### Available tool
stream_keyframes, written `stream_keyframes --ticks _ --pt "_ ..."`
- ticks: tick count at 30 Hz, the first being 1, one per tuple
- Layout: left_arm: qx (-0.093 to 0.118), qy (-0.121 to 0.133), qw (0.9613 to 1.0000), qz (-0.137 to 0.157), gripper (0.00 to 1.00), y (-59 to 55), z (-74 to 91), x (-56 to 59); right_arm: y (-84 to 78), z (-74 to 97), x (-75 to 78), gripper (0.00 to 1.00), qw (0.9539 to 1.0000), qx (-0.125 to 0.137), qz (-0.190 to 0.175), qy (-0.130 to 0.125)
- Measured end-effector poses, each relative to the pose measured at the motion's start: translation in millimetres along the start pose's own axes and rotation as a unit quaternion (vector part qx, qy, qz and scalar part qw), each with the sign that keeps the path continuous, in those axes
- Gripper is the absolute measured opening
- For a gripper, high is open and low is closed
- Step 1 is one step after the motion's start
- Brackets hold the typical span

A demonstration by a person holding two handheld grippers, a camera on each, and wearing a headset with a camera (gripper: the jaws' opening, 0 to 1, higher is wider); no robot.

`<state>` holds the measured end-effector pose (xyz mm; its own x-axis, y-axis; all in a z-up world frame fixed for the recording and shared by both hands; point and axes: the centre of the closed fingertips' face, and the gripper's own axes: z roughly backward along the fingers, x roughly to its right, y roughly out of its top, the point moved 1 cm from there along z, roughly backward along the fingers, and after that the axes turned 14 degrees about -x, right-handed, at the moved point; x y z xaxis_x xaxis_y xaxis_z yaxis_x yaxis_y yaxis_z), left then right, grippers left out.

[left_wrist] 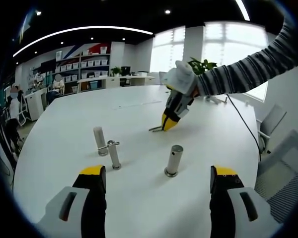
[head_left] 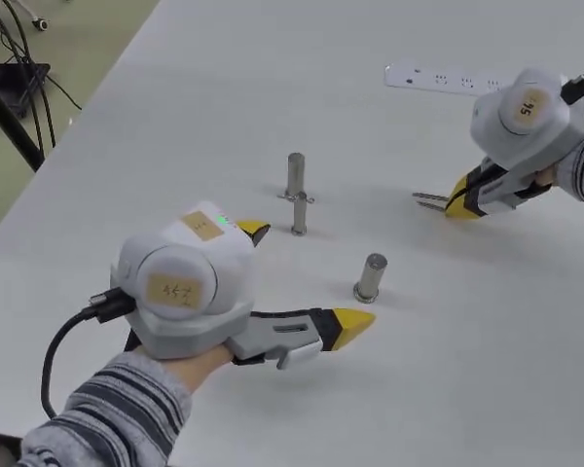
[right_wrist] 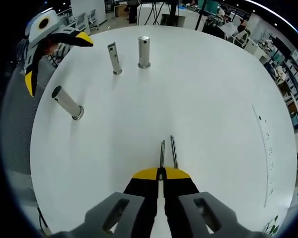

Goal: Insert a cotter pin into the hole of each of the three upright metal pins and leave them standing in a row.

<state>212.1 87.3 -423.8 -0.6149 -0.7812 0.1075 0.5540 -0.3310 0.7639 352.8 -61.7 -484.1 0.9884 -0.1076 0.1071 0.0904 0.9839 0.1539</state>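
Gripping a two-legged cotter (right_wrist: 168,151) in tightly closed jaws, the right gripper (right_wrist: 161,173) sits at 2 o'clock in the head view. The writing on its tan sticker (head_left: 531,105) is unreadable. Three upright steel pins (head_left: 299,212) stand at centre. The left gripper (left_wrist: 158,171), jaws wide, is at 7 o'clock.

Place: an open-plan office or lab workroom, seen from my big white table (left_wrist: 139,106).
Storage: shelves of bins (left_wrist: 84,67) on the far wall, ten o'clock in my left gripper view.
Daylight: tall windows (left_wrist: 228,44) at one o'clock, a potted plant (left_wrist: 202,64) in front.
Ceiling: dark, with spotlights (left_wrist: 168,11) at twelve.
Furniture: desks (left_wrist: 116,79) at eleven, a grey chair (left_wrist: 283,158) at four.
Power: a white power strip (head_left: 438,80) on my table, one o'clock in the head view.
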Motion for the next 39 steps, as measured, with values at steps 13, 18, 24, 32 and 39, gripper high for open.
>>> stream_keyframes --ticks 13,18,24,32,39 --pt "0.007 -0.002 1.0000 -0.004 0.81 3.0 1.1 1.2 -0.3 19.6 -12.9 0.00 0.9994 0.031 -0.004 -0.013" --pt "0.006 0.001 1.0000 -0.006 0.80 3.2 1.4 1.1 1.7 27.7 -21.3 0.00 0.9991 0.038 0.002 -0.021" --pt "0.006 -0.004 0.9999 -0.008 0.78 4.0 1.2 4.1 3.6 37.6 -34.9 0.00 0.9985 0.044 0.015 -0.029" --pt "0.014 0.000 0.9996 -0.024 0.70 12.7 5.0 7.5 10.9 56.8 -61.1 0.00 0.9974 0.058 0.030 -0.031" --pt "0.014 -0.017 0.9995 -0.022 0.63 21.9 4.8 16.4 20.1 71.7 -80.3 0.00 0.9954 0.077 0.042 -0.038"
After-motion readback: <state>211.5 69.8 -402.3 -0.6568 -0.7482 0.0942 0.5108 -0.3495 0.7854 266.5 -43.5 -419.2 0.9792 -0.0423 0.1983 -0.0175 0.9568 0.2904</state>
